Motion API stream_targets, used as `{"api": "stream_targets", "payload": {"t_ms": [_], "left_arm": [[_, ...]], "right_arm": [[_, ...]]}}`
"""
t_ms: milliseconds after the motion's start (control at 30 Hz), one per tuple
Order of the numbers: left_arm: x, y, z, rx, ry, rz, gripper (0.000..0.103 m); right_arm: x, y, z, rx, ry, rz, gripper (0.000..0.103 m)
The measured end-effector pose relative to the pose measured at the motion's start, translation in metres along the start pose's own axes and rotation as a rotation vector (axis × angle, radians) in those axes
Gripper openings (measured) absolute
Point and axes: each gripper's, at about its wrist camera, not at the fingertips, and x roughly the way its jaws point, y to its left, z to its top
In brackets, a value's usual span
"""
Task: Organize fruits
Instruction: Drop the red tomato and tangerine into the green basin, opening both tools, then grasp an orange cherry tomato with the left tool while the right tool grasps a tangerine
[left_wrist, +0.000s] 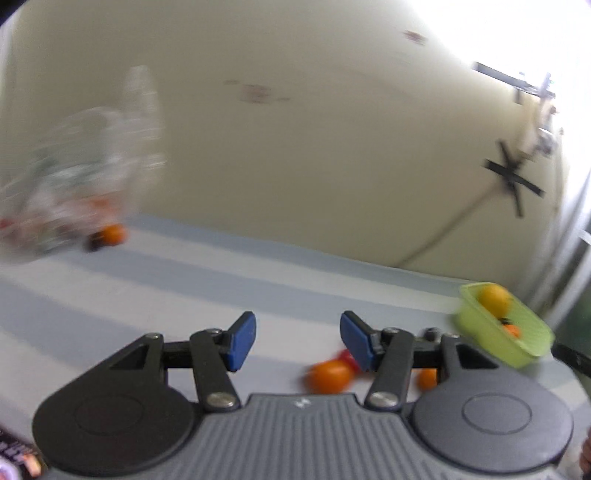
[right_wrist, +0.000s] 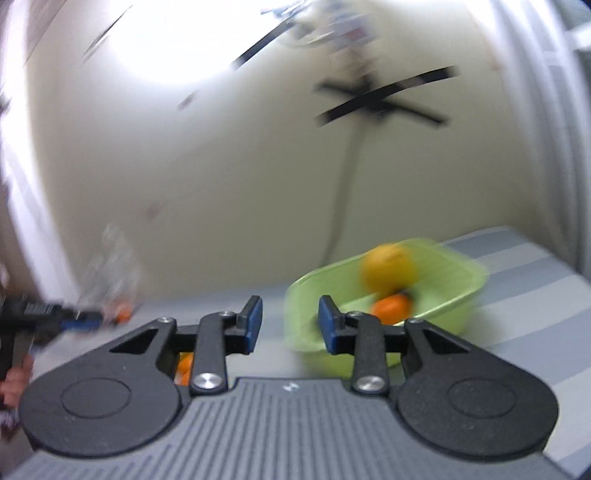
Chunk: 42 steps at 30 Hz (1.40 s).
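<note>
You are partway through sorting the fruit. In the right wrist view, a green tub (right_wrist: 454, 295) sits right of centre on the striped surface (right_wrist: 535, 280), holding a yellow fruit (right_wrist: 388, 269) and an orange one (right_wrist: 393, 308) below it. Your right gripper (right_wrist: 290, 321) is half open with nothing between its blue pads, just in front of the tub.

In the left wrist view, your left gripper (left_wrist: 297, 338) is wide open and empty. Loose fruit remains on the surface: an orange (left_wrist: 328, 376) at lower centre, something red (left_wrist: 347, 357) touching it, a smaller orange piece (left_wrist: 426, 378) behind the right finger, and another orange (left_wrist: 112, 234) at far left beside a blurred clear bag (left_wrist: 85, 166). By my judgement, at least these four are left to collect.
</note>
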Motion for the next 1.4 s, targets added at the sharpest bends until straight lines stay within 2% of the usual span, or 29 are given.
{"api": "stream_targets", "payload": {"t_ms": [100, 167, 267, 333, 400, 467, 533, 600, 667, 767, 833, 867, 967, 1067, 1200, 1400], "left_arm": [[-0.002, 0.017, -0.016, -0.020, 0.013, 0.000, 0.052], [0.000, 0.012, -0.024, -0.008, 0.022, -0.012, 0.053], [0.008, 0.007, -0.031, 0.014, 0.028, -0.039, 0.060], [0.015, -0.002, -0.033, 0.045, 0.027, -0.055, 0.062], [0.024, -0.011, -0.037, 0.081, 0.027, -0.053, 0.068], [0.033, -0.019, -0.040, 0.113, 0.029, -0.051, 0.077], [0.044, -0.024, -0.043, 0.147, 0.037, -0.032, 0.077], [0.053, -0.028, -0.043, 0.159, 0.074, -0.028, 0.069], [0.055, -0.029, -0.041, 0.165, 0.073, -0.028, 0.065], [0.062, -0.031, -0.042, 0.181, 0.107, -0.033, 0.047], [0.064, -0.034, -0.043, 0.191, 0.116, -0.031, 0.042], [0.065, -0.035, -0.043, 0.194, 0.121, -0.040, 0.037], [0.063, -0.038, -0.046, 0.207, 0.118, -0.026, 0.035], [0.052, -0.039, -0.055, 0.192, 0.120, -0.054, 0.035], [0.030, -0.046, -0.070, 0.177, 0.126, -0.114, 0.035], [0.013, -0.090, -0.093, 0.229, 0.163, -0.241, 0.035]], "right_arm": [[0.019, 0.036, -0.012, -0.082, 0.078, 0.040, 0.036], [0.031, 0.056, -0.020, -0.118, 0.118, 0.043, 0.036], [0.044, 0.078, -0.031, -0.155, 0.143, 0.035, 0.038], [0.053, 0.088, -0.033, -0.186, 0.149, 0.002, 0.047], [0.059, 0.094, -0.035, -0.217, 0.140, -0.035, 0.060], [0.061, 0.096, -0.036, -0.235, 0.135, -0.073, 0.064], [0.067, 0.094, -0.035, -0.234, 0.149, -0.080, 0.064], [0.071, 0.092, -0.036, -0.236, 0.163, -0.092, 0.065], [0.079, 0.089, -0.038, -0.248, 0.186, -0.106, 0.065], [0.088, 0.085, -0.042, -0.241, 0.238, -0.114, 0.063], [0.094, 0.084, -0.043, -0.225, 0.270, -0.110, 0.063], [0.096, 0.082, -0.042, -0.218, 0.284, -0.109, 0.058], [0.094, 0.083, -0.044, -0.219, 0.285, -0.089, 0.043], [0.085, 0.089, -0.048, -0.255, 0.275, -0.113, 0.042], [0.064, 0.088, -0.055, -0.253, 0.270, -0.100, 0.042], [0.026, 0.076, -0.063, -0.245, 0.236, -0.118, 0.042]]}}
